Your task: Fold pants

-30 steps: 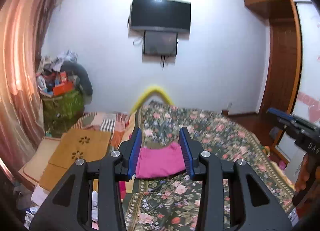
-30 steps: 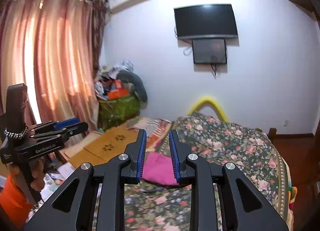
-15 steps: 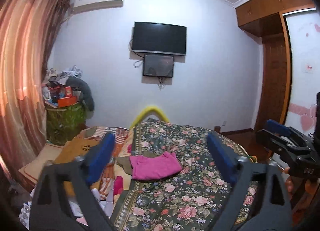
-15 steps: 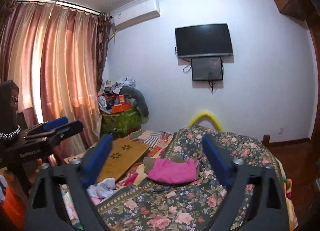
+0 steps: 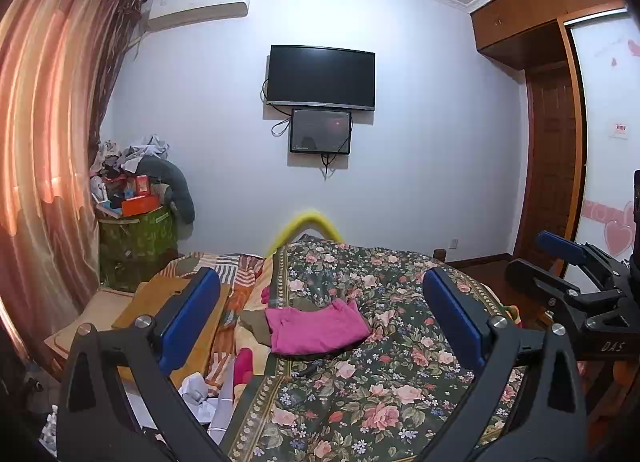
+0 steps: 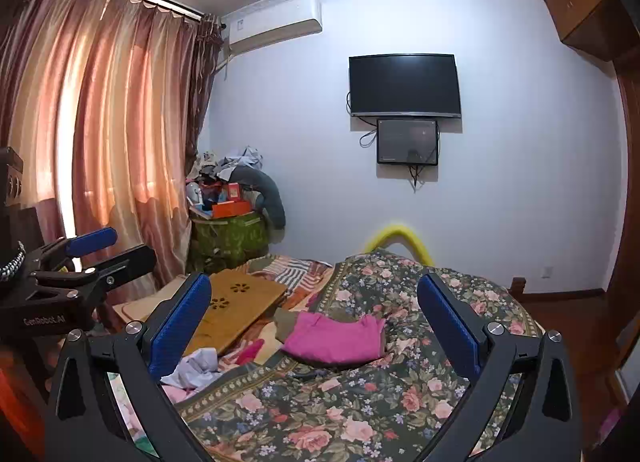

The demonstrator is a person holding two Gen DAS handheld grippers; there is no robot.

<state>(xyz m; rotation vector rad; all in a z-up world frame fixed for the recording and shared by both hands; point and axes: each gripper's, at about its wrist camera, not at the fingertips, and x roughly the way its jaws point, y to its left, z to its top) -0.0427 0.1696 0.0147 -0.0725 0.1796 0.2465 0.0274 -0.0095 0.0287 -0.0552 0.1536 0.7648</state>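
Folded pink pants (image 5: pixel 316 326) lie on the floral bedspread (image 5: pixel 380 390) near the bed's left edge, partly over an olive cloth (image 5: pixel 256 322). They also show in the right wrist view (image 6: pixel 334 338). My left gripper (image 5: pixel 320 320) is open and empty, held well above and short of the pants. My right gripper (image 6: pixel 316 320) is open and empty too, equally far back. Each gripper appears at the edge of the other's view, the right one (image 5: pixel 576 290) and the left one (image 6: pixel 80 266).
A wooden lap desk (image 6: pixel 236 306) and crumpled white cloth (image 6: pixel 196 370) lie left of the bed. A piled green bin (image 5: pixel 136 238) stands in the corner by the curtains (image 6: pixel 100 149). A TV (image 5: pixel 320 77) hangs on the far wall. A wardrobe (image 5: pixel 556 141) is on the right.
Both grippers have opened from nearly shut to wide open. Both cameras have tilted up and pulled back, so more wall and ceiling show.
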